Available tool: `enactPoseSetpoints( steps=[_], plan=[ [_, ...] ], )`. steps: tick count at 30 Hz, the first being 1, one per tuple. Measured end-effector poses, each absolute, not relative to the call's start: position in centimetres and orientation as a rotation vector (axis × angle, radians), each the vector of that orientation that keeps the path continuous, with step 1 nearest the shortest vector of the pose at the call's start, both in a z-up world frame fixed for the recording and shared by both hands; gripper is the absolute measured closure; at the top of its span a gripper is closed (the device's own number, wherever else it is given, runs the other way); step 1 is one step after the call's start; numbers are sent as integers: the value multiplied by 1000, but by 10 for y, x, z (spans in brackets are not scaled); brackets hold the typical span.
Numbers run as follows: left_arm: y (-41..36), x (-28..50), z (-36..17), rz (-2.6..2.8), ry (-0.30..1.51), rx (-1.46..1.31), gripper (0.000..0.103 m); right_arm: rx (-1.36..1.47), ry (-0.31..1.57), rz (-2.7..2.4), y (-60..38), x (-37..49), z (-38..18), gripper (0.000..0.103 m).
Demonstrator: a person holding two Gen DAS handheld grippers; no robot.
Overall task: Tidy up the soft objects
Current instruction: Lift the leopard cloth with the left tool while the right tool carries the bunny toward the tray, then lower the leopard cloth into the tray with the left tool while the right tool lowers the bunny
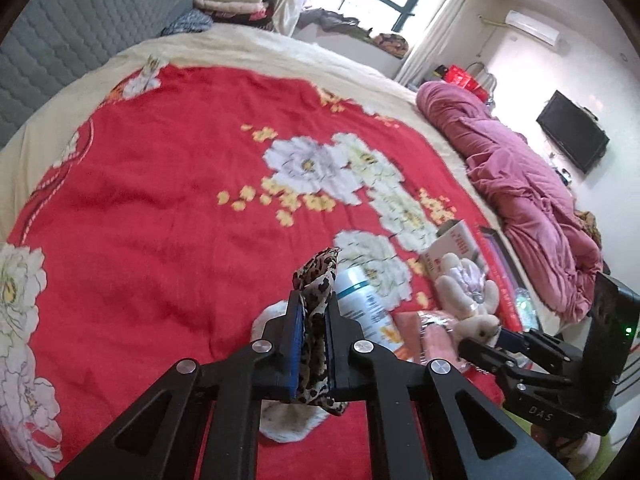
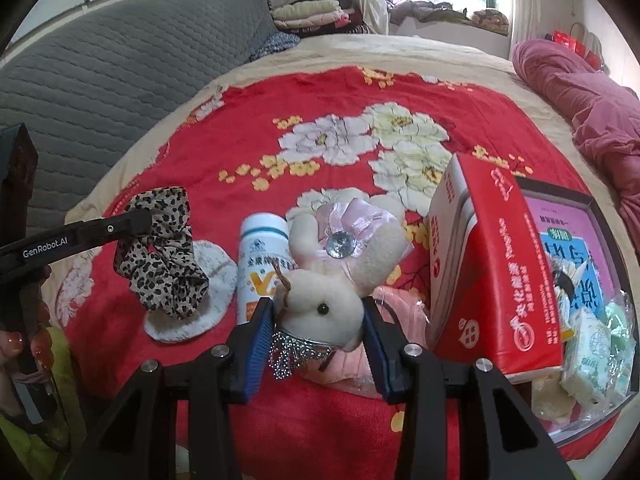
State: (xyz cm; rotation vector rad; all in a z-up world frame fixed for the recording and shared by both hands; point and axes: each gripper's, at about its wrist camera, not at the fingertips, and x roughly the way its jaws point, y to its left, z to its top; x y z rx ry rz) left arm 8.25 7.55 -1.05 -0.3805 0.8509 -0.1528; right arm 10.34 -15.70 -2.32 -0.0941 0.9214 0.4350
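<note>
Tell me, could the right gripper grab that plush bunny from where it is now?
Probably yes: the right gripper already has its fingers on either side of the plush bunny, with nothing between them.

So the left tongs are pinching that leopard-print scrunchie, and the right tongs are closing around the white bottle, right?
Not quite. The left tongs do pinch the leopard-print scrunchie, but the right tongs sit either side of the plush bunny, at its head, not the white bottle, which stands just left of the bunny. The right wrist view shows it.
</note>
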Motion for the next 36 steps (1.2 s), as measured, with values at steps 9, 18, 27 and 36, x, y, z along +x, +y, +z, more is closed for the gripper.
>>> enactPoseSetpoints(
  steps=[9,18,27,36],
  plan=[
    [35,76,45,-251,769,-347,94,-36,822,424,-185,89,20,60],
    [-29,85,87,-347,719,-286,94,20,727,317,-245,78,57,59],
    [-116,104,112,-477,695,-224,94,70,670,144,-330,70,76,60],
    [-204,122,112,-587,725,-152,94,148,654,34,-400,65,76,60]
  ],
)
